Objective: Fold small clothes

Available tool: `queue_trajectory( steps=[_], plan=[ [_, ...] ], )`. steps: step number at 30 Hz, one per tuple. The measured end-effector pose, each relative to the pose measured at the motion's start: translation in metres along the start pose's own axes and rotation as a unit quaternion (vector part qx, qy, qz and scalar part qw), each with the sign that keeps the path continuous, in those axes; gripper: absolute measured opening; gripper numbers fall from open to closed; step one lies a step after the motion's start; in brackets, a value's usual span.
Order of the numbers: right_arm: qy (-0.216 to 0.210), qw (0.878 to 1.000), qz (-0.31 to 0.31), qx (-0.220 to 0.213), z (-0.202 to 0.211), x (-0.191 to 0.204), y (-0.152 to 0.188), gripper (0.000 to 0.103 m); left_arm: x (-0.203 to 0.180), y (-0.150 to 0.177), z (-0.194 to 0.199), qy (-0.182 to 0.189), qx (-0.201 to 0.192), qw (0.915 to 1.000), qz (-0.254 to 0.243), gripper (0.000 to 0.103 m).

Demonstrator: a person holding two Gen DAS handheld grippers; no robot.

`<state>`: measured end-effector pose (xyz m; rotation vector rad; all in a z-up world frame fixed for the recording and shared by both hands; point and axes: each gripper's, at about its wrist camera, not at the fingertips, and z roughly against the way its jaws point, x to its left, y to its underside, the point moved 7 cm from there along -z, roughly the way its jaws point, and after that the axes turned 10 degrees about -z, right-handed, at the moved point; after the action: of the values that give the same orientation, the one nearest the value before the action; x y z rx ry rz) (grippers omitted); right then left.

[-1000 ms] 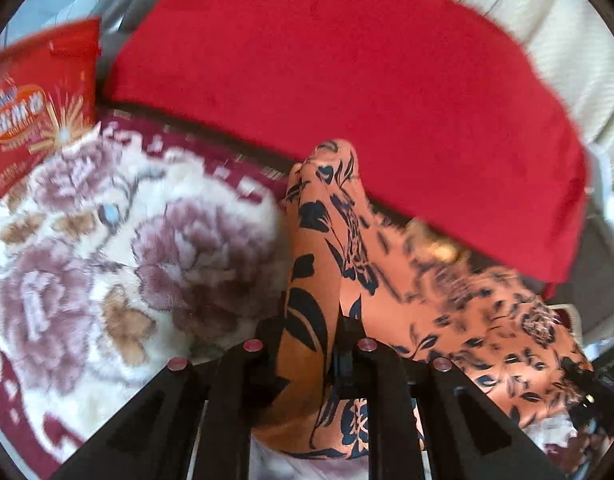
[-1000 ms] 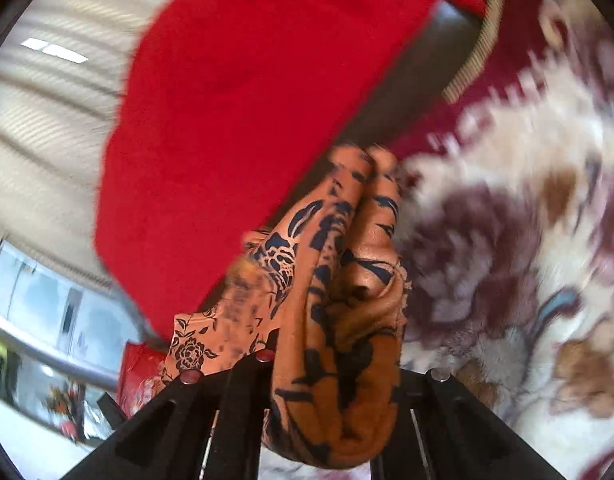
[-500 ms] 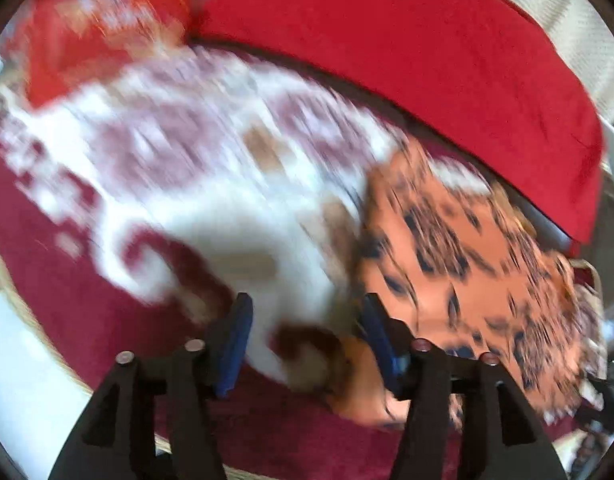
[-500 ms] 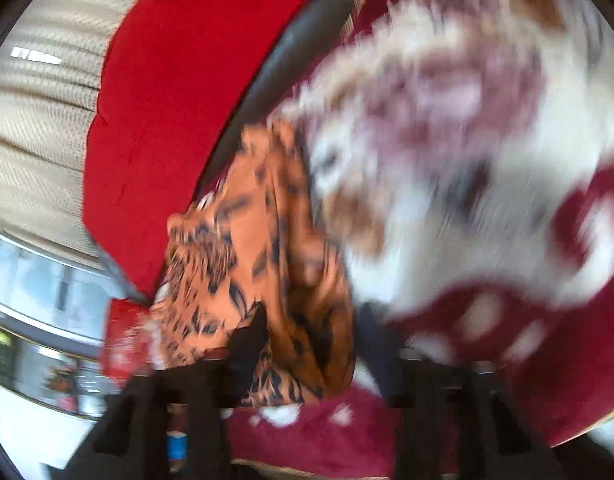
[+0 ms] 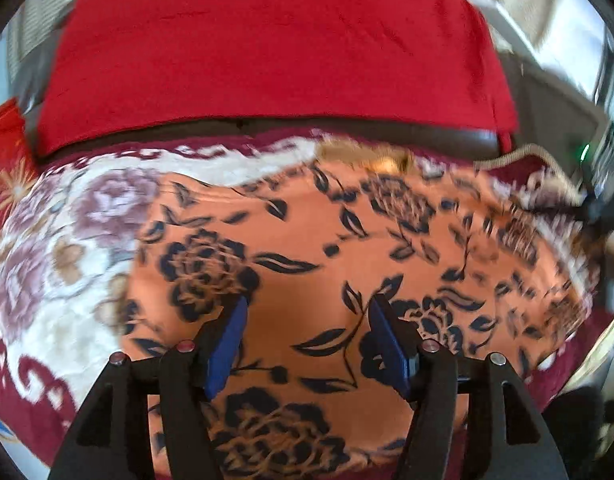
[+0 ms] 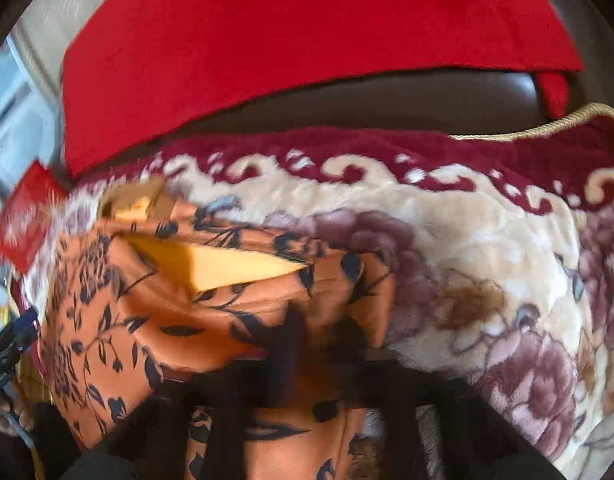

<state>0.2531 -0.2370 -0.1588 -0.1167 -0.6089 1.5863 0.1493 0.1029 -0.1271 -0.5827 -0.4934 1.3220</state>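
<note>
An orange garment with a dark floral print (image 5: 307, 240) lies spread on a plush floral blanket (image 5: 47, 280). My left gripper (image 5: 307, 304) hovers over its middle; the blue pads (image 5: 227, 336) stand apart and are still opening, gripping nothing. In the right wrist view the garment (image 6: 147, 320) is rumpled, with its yellow lining (image 6: 235, 264) showing at an opening. My right gripper (image 6: 319, 344) is blurred at the garment's right edge, shut with orange fabric pinched between its dark fingers.
A big red cloth (image 5: 267, 48) covers the dark sofa back behind the blanket (image 6: 487, 260). A red packet (image 5: 3, 152) lies at the far left. The blanket's dark red border with gold cord (image 6: 527, 132) marks its right end.
A second ago both grippers held the garment bunched and lifted. Both let go, and the garment dropped and spread on the blanket. The left stays open above it; the right has closed again on the edge.
</note>
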Motion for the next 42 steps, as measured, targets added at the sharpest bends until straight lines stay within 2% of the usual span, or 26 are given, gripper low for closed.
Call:
queue_trajectory(
  steps=[2,4,6,8,9,10,12,14,17,19,21,23,24,25,27,29,31,33,34,35,36,37,38,39,40,42],
  plan=[
    [0.018,0.999,0.013,-0.042,0.021,0.003,-0.007,0.007,0.002,0.002,-0.012,-0.007,0.002,1.0000,0.006,0.064],
    [0.024,0.995,-0.042,-0.082,0.032,-0.023,-0.022,0.007,0.007,0.007,-0.023,-0.013,0.009,0.9997,0.021,0.064],
    [0.016,0.993,-0.100,-0.061,0.010,-0.050,-0.022,0.007,0.012,0.010,-0.029,-0.007,0.007,0.9991,0.042,0.068],
    [-0.022,0.989,-0.142,-0.033,-0.014,-0.060,-0.011,0.011,0.015,0.009,-0.027,-0.009,0.009,0.9989,0.045,0.068],
    [-0.040,0.985,-0.167,-0.032,-0.017,-0.065,-0.004,0.022,0.016,0.008,-0.023,-0.011,0.009,0.9989,0.045,0.068],
    [-0.046,0.982,-0.179,-0.037,-0.014,-0.067,-0.002,0.047,0.018,0.008,-0.015,-0.013,0.006,0.9989,0.045,0.068],
    [-0.054,0.976,-0.205,-0.056,0.006,-0.075,0.002,0.078,0.020,0.004,-0.001,-0.016,-0.013,0.9985,0.051,0.068],
    [-0.063,0.966,-0.231,-0.095,0.045,-0.078,0.004,0.078,0.023,0.002,0.008,-0.017,-0.033,0.9973,0.063,0.070],
    [-0.135,0.956,-0.234,-0.116,0.098,-0.050,0.020,0.078,0.021,0.011,-0.007,-0.026,-0.004,0.9978,0.060,0.071],
    [-0.215,0.944,-0.227,-0.103,0.110,-0.019,0.036,0.078,0.020,0.023,-0.030,-0.036,0.032,0.9975,0.051,0.073],
    [-0.269,0.930,-0.238,-0.075,0.102,0.006,0.060,0.083,0.023,0.022,-0.025,-0.040,0.025,0.9967,0.066,0.075],
    [-0.262,0.932,-0.251,-0.016,0.068,0.013,0.089,0.083,0.024,0.019,-0.015,-0.048,0.030,0.9949,0.083,0.074],
    [-0.239,0.934,-0.264,-0.003,0.052,0.005,0.098,0.077,0.023,0.016,-0.006,-0.051,0.025,0.9948,0.084,0.074],
    [-0.219,0.933,-0.287,0.004,0.041,-0.007,0.108,0.065,0.022,0.014,0.001,-0.053,0.020,0.9949,0.083,0.074],
    [-0.225,0.925,-0.304,-0.023,0.053,-0.015,0.113,0.067,0.022,0.011,0.013,-0.060,0.007,0.9945,0.086,0.074],
    [-0.225,0.932,-0.278,-0.066,0.083,-0.006,0.115,0.068,0.020,0.010,0.022,-0.064,0.001,0.9940,0.089,0.074],
    [-0.253,0.928,-0.260,-0.082,0.099,0.008,0.122,0.077,0.014,0.009,0.028,-0.060,0.003,0.9945,0.086,0.074],
    [-0.257,0.930,-0.250,-0.079,0.093,0.014,0.132,0.078,0.006,0.008,0.034,-0.059,0.000,0.9952,0.078,0.074],
    [-0.244,0.931,-0.265,-0.057,0.076,0.005,0.138,0.077,0.003,0.008,0.037,-0.060,-0.003,0.9953,0.077,0.074],
    [-0.225,0.930,-0.287,-0.038,0.062,-0.006,0.143,0.070,0.001,0.006,0.037,-0.059,-0.003,0.9953,0.077,0.074],
    [-0.220,0.921,-0.321,-0.029,0.050,-0.022,0.149,0.055,-0.002,0.006,0.041,-0.056,-0.004,0.9955,0.076,0.074],
    [-0.226,0.912,-0.340,-0.037,0.053,-0.030,0.151,0.054,-0.005,0.006,0.045,-0.057,-0.005,0.9957,0.074,0.074],
    [-0.228,0.913,-0.335,-0.056,0.065,-0.030,0.151,0.055,-0.006,0.006,0.048,-0.059,-0.008,0.9956,0.073,0.074],
    [-0.223,0.919,-0.318,-0.072,0.077,-0.026,0.150,0.060,-0.008,0.004,0.050,-0.060,-0.012,0.9955,0.072,0.074],
    [-0.225,0.921,-0.308,-0.080,0.087,-0.022,0.151,0.068,-0.011,0.002,0.053,-0.059,-0.014,0.9957,0.070,0.074],
    [-0.242,0.916,-0.305,-0.097,0.104,-0.017,0.157,0.077,-0.018,-0.001,0.057,-0.057,-0.017,0.9960,0.066,0.074]
  ],
)
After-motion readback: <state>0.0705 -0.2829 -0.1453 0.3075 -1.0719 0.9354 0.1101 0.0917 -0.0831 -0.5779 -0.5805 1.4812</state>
